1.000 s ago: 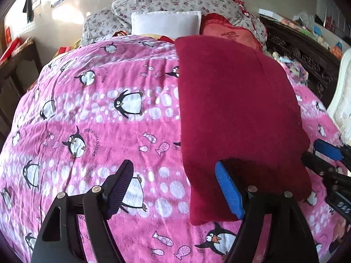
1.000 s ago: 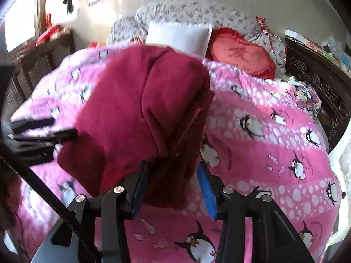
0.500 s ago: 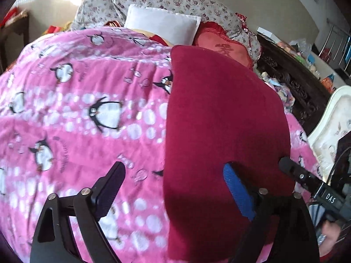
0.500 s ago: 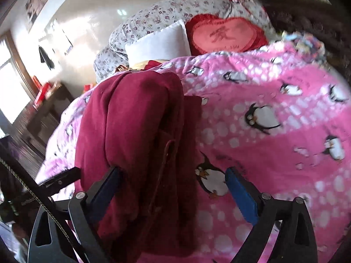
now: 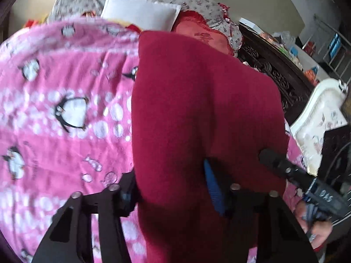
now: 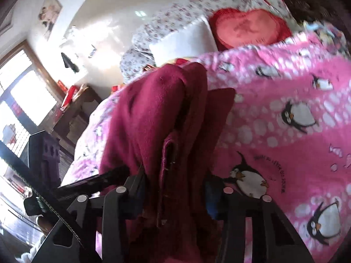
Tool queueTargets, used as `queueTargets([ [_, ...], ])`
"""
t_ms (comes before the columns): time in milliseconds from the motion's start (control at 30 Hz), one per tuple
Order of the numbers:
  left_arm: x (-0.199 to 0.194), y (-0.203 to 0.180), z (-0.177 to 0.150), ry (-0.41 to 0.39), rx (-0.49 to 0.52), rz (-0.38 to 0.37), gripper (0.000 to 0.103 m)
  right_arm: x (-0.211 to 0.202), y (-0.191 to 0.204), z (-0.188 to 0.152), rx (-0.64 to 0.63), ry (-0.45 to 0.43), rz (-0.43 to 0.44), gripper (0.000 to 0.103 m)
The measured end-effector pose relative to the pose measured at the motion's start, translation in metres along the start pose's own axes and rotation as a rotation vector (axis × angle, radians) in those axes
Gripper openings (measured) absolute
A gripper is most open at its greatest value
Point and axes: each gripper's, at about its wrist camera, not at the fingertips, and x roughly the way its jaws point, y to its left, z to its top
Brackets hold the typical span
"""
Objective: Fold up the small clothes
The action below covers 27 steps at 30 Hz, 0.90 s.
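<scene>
A bed with a pink penguin blanket (image 5: 65,114) carries a dark red garment (image 5: 197,114). The left gripper (image 5: 171,188) has its jaws closed on the garment's near edge. The right gripper (image 6: 175,186) has its jaws clamped around bunched folds of that garment (image 6: 158,114).

The dark red garment (image 5: 197,118) runs off the bottom edge in both views — its near hem unseen. Its folds hide the right gripper's (image 6: 173,188) pads; the penguin blanket (image 5: 54,114) is motion-blurred.
</scene>
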Motion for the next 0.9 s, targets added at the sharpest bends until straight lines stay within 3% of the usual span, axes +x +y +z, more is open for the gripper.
queueTargets([
  [300,-0.095,0.007,-0.024,-0.046,0.021,0.052,0.048,-0.042,0.067,-0.021,-0.068,-0.018,0.119,0.046],
  [500,-0.125,0.025,-0.067,0.004,0.019,0.168,0.048,-0.032,0.097,-0.065,-0.085,0.071,0.174,0.046],
  [600,-0.106,0.043,-0.089,0.068,-0.022,0.2,0.049,-0.012,0.099,-0.088,-0.087,0.142,0.119,0.051],
  [633,-0.094,0.05,-0.095,0.098,-0.044,0.217,0.05,0.0,0.097,-0.098,-0.102,0.179,0.051,0.056],
  [700,-0.084,0.055,-0.102,0.083,-0.05,0.236,0.064,0.01,0.094,-0.109,-0.147,0.202,-0.06,0.071],
  [733,-0.085,0.054,-0.104,0.057,-0.045,0.256,0.068,0.007,0.094,-0.111,-0.16,0.173,-0.076,0.077],
  [900,-0.098,0.04,-0.102,-0.01,0.007,0.343,0.07,-0.026,0.097,-0.099,-0.143,0.094,-0.113,0.077],
])
